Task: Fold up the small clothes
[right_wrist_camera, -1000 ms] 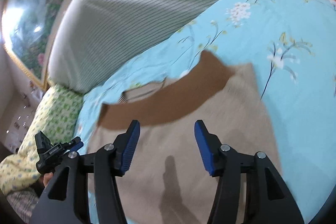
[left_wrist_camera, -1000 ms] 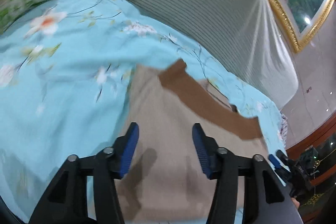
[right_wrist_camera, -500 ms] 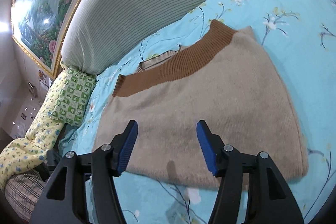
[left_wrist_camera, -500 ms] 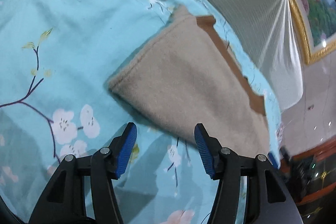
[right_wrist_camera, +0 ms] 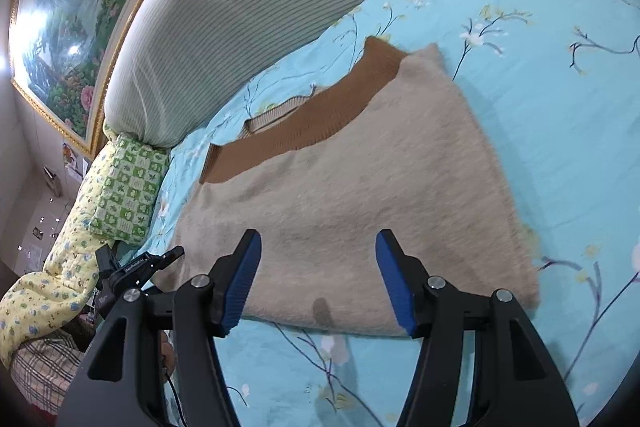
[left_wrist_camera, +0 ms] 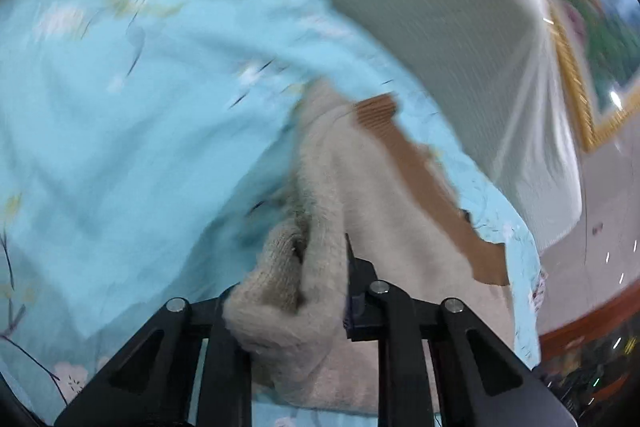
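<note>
Left gripper (left_wrist_camera: 316, 291) is closing, pinching the sweater (right_wrist_camera: 360, 195) corner; right gripper (right_wrist_camera: 318, 279) hangs spread above its near edge, bare sheet (right_wrist_camera: 560, 155) rightward.

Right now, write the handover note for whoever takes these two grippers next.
Left gripper: jaws closing on a bunched corner of the beige sweater.
Right gripper: open, holding nothing, hovering over the sweater's near hem.
Sweater: lies mostly flat on the blue floral bedsheet, brown ribbed band at the far edge, toward the striped cushion.
Done: left corner gathered.
Left: right gripper probably takes the other near corner, then fold the sweater over.
</note>
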The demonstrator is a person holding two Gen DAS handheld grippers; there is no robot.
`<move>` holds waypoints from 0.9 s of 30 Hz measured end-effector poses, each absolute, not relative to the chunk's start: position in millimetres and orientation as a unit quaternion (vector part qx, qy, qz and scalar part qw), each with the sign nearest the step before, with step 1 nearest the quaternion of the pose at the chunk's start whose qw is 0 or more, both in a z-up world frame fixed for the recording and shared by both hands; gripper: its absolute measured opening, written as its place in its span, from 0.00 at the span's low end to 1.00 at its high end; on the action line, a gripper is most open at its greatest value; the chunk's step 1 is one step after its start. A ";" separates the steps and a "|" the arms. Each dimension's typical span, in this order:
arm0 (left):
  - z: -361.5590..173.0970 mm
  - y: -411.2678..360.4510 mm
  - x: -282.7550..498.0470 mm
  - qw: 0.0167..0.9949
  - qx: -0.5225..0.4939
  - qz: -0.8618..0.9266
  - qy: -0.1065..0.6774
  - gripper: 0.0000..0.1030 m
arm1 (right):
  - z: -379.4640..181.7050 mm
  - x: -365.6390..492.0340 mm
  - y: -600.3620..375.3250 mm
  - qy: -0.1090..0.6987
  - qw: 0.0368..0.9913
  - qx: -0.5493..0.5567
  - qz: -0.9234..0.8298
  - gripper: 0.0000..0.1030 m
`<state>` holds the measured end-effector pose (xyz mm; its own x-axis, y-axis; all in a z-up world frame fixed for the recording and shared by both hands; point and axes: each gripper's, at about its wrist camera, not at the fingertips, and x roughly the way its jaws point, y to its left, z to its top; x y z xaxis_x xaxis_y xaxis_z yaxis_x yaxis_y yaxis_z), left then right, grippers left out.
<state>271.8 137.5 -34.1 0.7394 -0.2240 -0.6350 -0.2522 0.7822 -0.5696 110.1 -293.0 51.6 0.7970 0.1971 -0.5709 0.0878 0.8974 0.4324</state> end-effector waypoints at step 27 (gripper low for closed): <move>-13.4 -57.7 283.9 0.878 -0.161 -0.206 0.401 0.09 | 33.5 315.2 -252.2 0.453 0.828 0.243 0.225 0.74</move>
